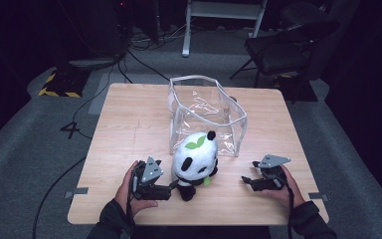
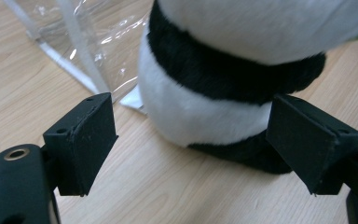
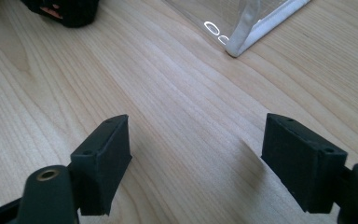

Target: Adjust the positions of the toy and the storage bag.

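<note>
We see the light wooden desk (image 1: 129,124) spread under everything, with grey floor around it and a dark chair (image 1: 283,47) well beyond its far right corner. On the far middle of the desk stands a clear plastic bag (image 1: 206,112) with white edging, its mouth open upward. Just in front of it, touching or nearly touching its near wall, sits the plush panda (image 1: 195,162), upright, a green leaf on its head; it lies between our two grippers, close to the near edge. Our left gripper (image 1: 171,188) rests low on the desk at the panda's left, its jaws pointing toward the toy's base. In the left gripper view (image 2: 193,144) those jaws stand apart, about midway open, and the panda's white and black body (image 2: 223,84) sits just ahead of the gap; the right-hand jaw overlaps the dark lower edge of the toy, but we cannot tell whether it touches, and no pad presses on it. Our right gripper (image 1: 246,180) lies well apart from the panda on the right, its jaws (image 3: 196,158) wide open over bare wood, holding nothing, with the bag's corner seam (image 3: 242,32) ahead. The bag blocks the way behind the panda; open desk lies to the far left and right, and a narrow strip along the near edge.
</note>
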Action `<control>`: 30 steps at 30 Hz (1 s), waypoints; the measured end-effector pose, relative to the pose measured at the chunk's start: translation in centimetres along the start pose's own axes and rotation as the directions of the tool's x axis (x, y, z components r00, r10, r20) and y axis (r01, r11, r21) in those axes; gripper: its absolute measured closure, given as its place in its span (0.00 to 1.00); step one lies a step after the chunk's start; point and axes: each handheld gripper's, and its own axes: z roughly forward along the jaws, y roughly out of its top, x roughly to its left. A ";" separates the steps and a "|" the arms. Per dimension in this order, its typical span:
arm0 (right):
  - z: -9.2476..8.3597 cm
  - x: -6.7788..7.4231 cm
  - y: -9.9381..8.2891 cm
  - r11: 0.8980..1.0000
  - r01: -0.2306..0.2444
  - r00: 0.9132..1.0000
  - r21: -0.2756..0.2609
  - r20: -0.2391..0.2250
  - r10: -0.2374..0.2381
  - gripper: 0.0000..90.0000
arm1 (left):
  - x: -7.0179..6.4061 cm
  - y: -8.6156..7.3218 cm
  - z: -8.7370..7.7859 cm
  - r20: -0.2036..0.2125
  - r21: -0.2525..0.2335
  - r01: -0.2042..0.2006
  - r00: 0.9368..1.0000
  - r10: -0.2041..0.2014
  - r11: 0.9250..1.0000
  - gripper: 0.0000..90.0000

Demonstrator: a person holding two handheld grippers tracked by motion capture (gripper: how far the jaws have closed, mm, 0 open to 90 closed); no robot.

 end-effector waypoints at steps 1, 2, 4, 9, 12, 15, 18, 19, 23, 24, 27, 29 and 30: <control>0.1 0.0 0.0 1.000 -0.001 1.000 -0.003 -0.003 0.001 0.26 | -0.2 0.1 0.1 0.007 -0.005 -0.003 1.000 0.003 1.000 0.18; 0.1 -0.1 0.0 1.000 -0.002 1.000 -0.004 -0.004 0.002 0.25 | -0.3 0.3 0.2 0.016 -0.010 -0.003 1.000 0.003 1.000 0.18; 0.1 -0.2 -0.1 1.000 -0.012 1.000 -0.008 -0.009 0.012 0.25 | -0.6 0.6 0.6 0.026 -0.016 0.005 1.000 -0.004 1.000 0.18; 0.2 -0.3 -0.2 1.000 -0.021 1.000 -0.016 -0.017 0.021 0.25 | -0.7 1.2 1.7 0.054 0.001 0.021 0.998 -0.021 1.000 0.18; 0.2 -0.3 -0.3 1.000 -0.021 1.000 -0.020 -0.020 0.021 0.25 | -0.8 1.3 2.3 0.067 0.001 0.028 0.997 -0.028 1.000 0.18; 0.2 -0.3 -0.3 0.999 -0.025 0.999 -0.022 -0.023 0.024 0.25 | -0.7 1.4 2.8 0.088 -0.018 0.023 0.996 -0.021 1.000 0.16; 0.3 -0.3 -0.3 0.999 -0.028 0.999 -0.024 -0.026 0.027 0.25 | -0.7 1.5 3.3 0.106 -0.030 0.026 0.994 -0.022 0.999 0.16; 0.3 -0.3 -0.3 0.999 -0.029 0.999 -0.024 -0.027 0.028 0.25 | -0.8 1.6 3.5 0.110 -0.031 0.022 0.994 -0.019 0.999 0.15; 0.3 -0.3 -0.3 0.999 -0.030 0.999 -0.026 -0.030 0.030 0.25 | -0.8 1.9 4.3 0.096 -0.021 0.017 0.995 -0.015 1.000 0.04; 0.3 -0.3 -0.3 0.999 -0.031 0.999 -0.026 -0.030 0.030 0.25 | -0.7 1.9 4.5 0.097 -0.022 0.012 0.995 -0.009 1.000 0.02; 0.3 -0.3 -0.3 0.999 -0.033 0.999 -0.026 -0.031 0.032 0.25 | -0.5 1.9 4.8 0.113 -0.030 0.025 0.993 -0.022 0.999 0.02; 0.3 -0.3 -0.3 0.999 -0.034 0.999 -0.027 -0.033 0.033 0.25 | -0.6 1.9 4.8 0.115 -0.036 0.027 0.993 -0.023 0.999 0.04; 0.3 -0.3 -0.3 0.999 -0.034 0.999 -0.027 -0.033 0.033 0.25 | -0.8 1.9 4.6 0.107 -0.038 0.022 0.994 -0.018 0.999 0.06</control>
